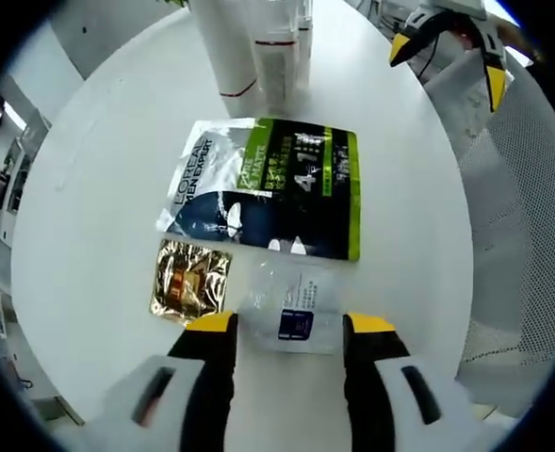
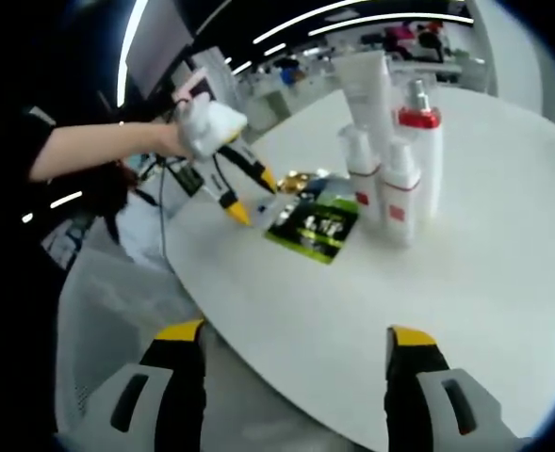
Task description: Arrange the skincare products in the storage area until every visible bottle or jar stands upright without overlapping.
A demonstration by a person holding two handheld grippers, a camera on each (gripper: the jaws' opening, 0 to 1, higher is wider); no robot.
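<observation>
Lying flat between the two yellow tips of the left tongs (image 1: 289, 328) is a small clear sachet (image 1: 294, 303) with a dark blue label. The jaws stand spread on each side of it and do not pinch it; I cannot tell if they touch its edges.

Just beside the sachet, at about 10 o'clock from it in the left gripper view, lies a gold foil sachet (image 1: 191, 278). At 12 o'clock lies a bigger black and green pouch (image 1: 269, 186), also flat on the white round table (image 1: 98, 188). Further at 12 o'clock stand the white tubes and bottles (image 1: 258, 52).

In the right gripper view the group of upright bottles (image 2: 390, 151) shows well: white tubes and a bottle with a red collar, all standing close together, near the pouch. So I judge that the bottles are already arranged, and what is left, if anything, are the flat packets near the table edge.

The right tongs (image 2: 296, 334) hang spread and hold nothing, off the table edge, well apart from the products.
</observation>
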